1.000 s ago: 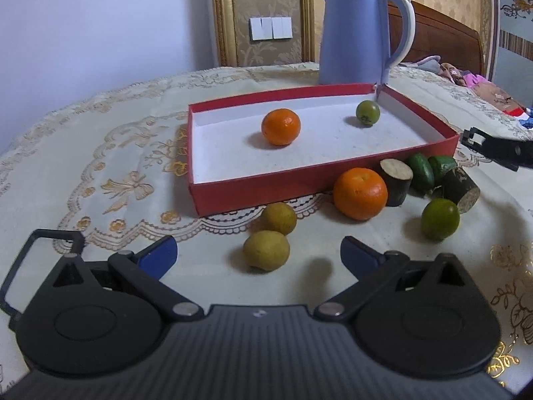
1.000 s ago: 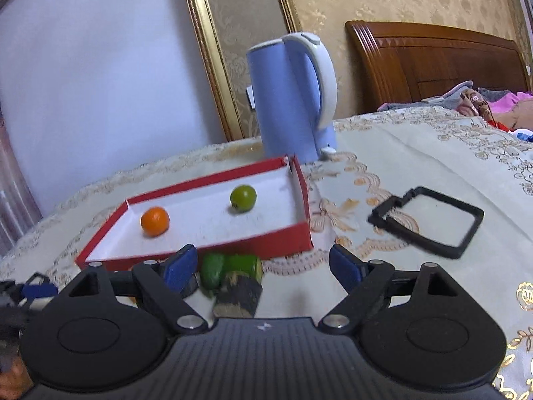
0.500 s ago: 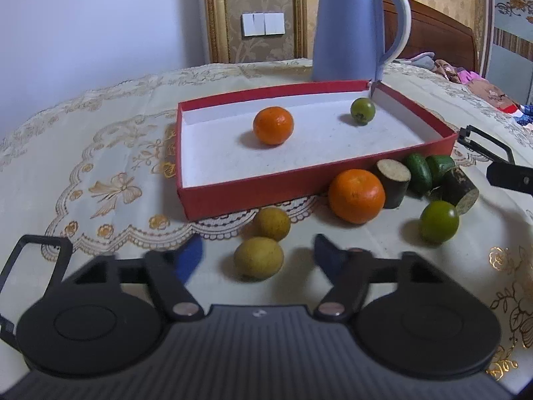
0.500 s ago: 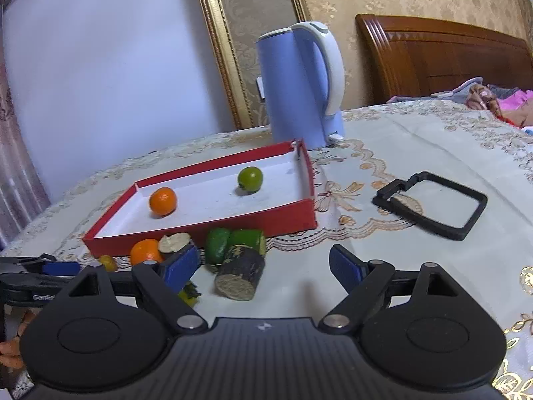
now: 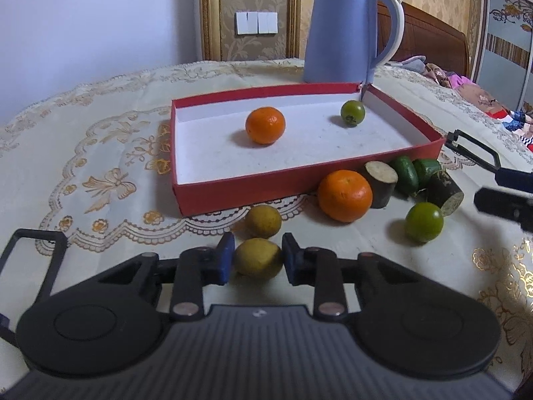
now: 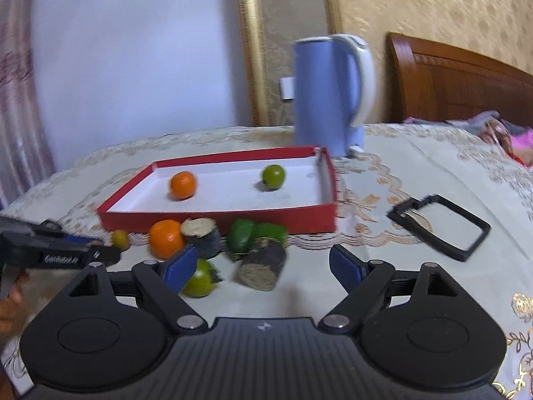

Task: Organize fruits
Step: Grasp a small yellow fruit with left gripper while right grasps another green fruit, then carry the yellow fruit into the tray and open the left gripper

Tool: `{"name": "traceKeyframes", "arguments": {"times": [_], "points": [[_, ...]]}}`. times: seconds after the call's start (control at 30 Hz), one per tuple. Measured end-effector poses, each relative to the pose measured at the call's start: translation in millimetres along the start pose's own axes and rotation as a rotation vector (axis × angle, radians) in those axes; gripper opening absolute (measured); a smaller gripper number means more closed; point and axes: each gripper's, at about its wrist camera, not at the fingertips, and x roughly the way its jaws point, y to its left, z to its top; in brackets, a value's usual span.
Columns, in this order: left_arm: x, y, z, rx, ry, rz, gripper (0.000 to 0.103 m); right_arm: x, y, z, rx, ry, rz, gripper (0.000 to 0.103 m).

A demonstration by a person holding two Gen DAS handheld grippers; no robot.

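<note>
My left gripper (image 5: 257, 250) is closing its jaws on a yellow fruit (image 5: 258, 263) that rests on the tablecloth, and both blue pads press its sides. A second yellow fruit (image 5: 263, 221) lies just beyond it. The red box (image 5: 253, 193) holds an orange (image 5: 265, 125) and a green lime (image 5: 352, 113). Along its front wall lie another orange (image 5: 344, 196), cut dark stubs (image 5: 381, 183), green pieces (image 5: 404, 175) and a lime (image 5: 424, 221). My right gripper (image 6: 263, 263) stands open over this pile, with a dark stub (image 6: 261, 266) between its fingers, untouched.
A blue kettle (image 5: 346, 33) stands behind the box's far right corner. A black rectangular frame (image 6: 439, 225) lies on the cloth to the right of the box. A wooden headboard and bedding sit beyond the table's right side.
The left jaws have gone from wide open to shut on the near yellow fruit. The right gripper has rolled and shifted, and the fruit pile now sits between its fingers.
</note>
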Motion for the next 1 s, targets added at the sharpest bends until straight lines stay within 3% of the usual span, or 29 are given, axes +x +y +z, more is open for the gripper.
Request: {"name": "traceKeyframes", "arguments": {"times": [0.2,0.37,0.67,0.73,0.9,1.0], "points": [[-10,2,1,-0.001,-0.015,0.034,0.028,0,30,-4,-0.153,-0.009,0.057,0.087],[-12,3,0,-0.006,-0.015,0.042,0.028,19,41,-5,-0.191,0.048,0.115,0.063],[-13,2,-3,-0.001,-0.014,0.049,0.028,43,49,-5,-0.258,0.085,0.101,0.061],[-12,1,-3,-0.001,-0.011,0.048,0.028,49,49,-5,-0.264,0.104,0.099,0.053],[-13,-1,-4,0.003,-0.014,0.046,0.028,58,48,-7,-0.260,0.133,0.096,0.051],[-14,-2,-2,0.002,-0.018,0.047,0.028,59,48,-7,-0.256,0.136,0.085,0.036]]}}
